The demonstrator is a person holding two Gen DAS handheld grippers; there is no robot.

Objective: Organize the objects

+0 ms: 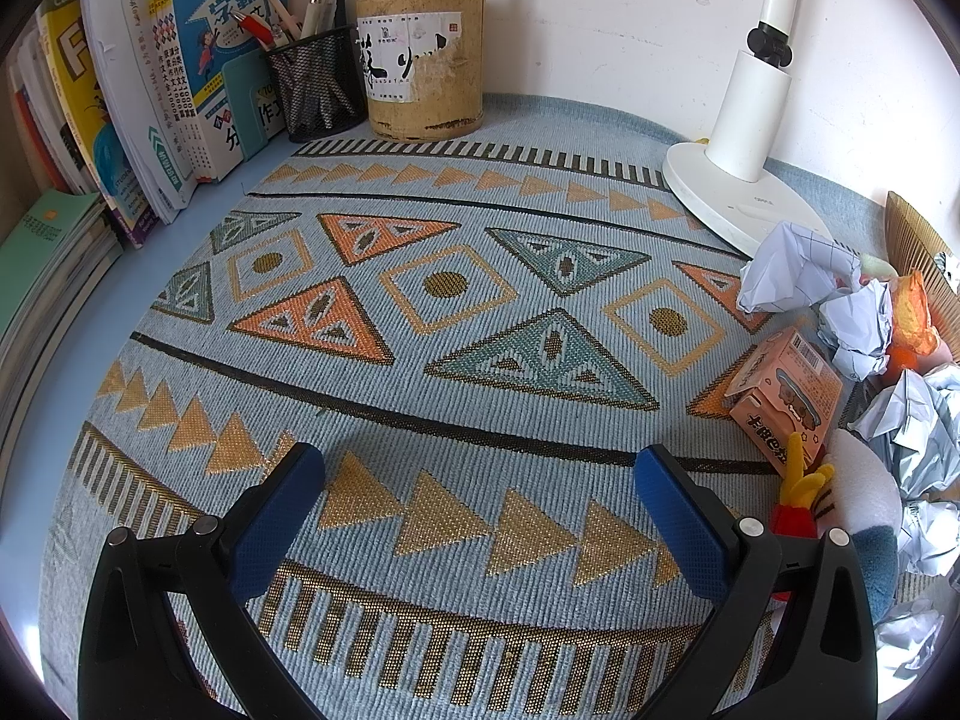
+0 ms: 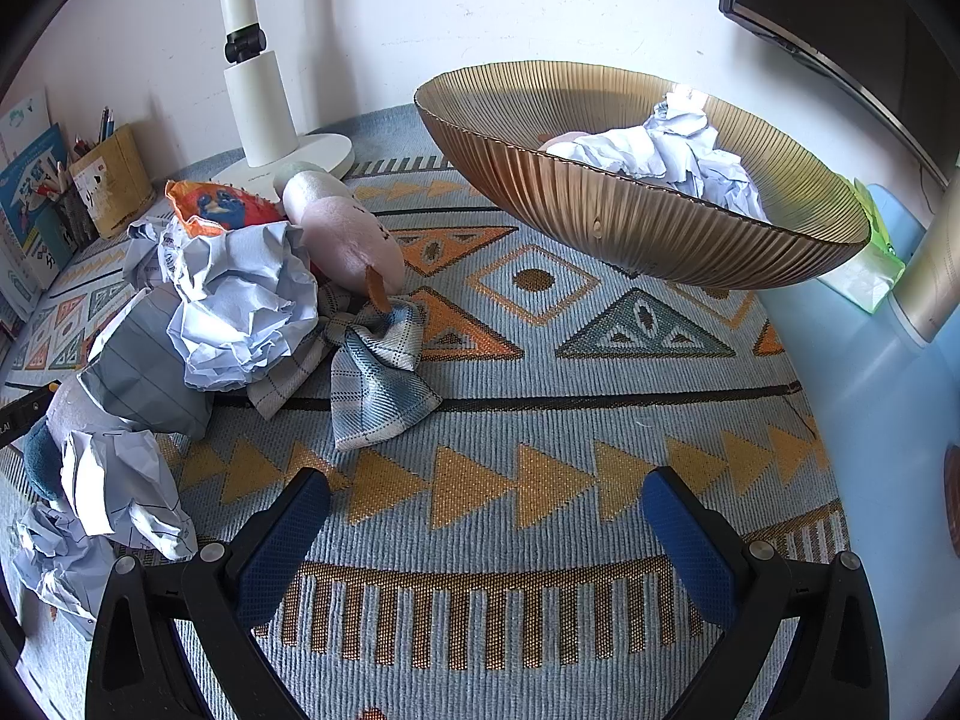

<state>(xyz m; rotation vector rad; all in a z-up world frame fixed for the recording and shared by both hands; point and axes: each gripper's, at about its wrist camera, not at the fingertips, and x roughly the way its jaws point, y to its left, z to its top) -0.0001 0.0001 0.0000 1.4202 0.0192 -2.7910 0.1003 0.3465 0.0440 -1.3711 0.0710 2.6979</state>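
Observation:
Crumpled paper balls lie heaped on the patterned mat, mixed with a pink plush toy, a plaid cloth and an orange snack bag. The gold ribbed bowl at the right holds crumpled paper. My right gripper hovers open over bare mat, right of the heap. My left gripper is open over the mat; the paper balls, a pink carton and a white plush toy lie to its right.
A white desk lamp stands at the back. A tan pen pot, a black mesh pen cup and a row of books line the back left. A dark monitor and a green pack sit far right.

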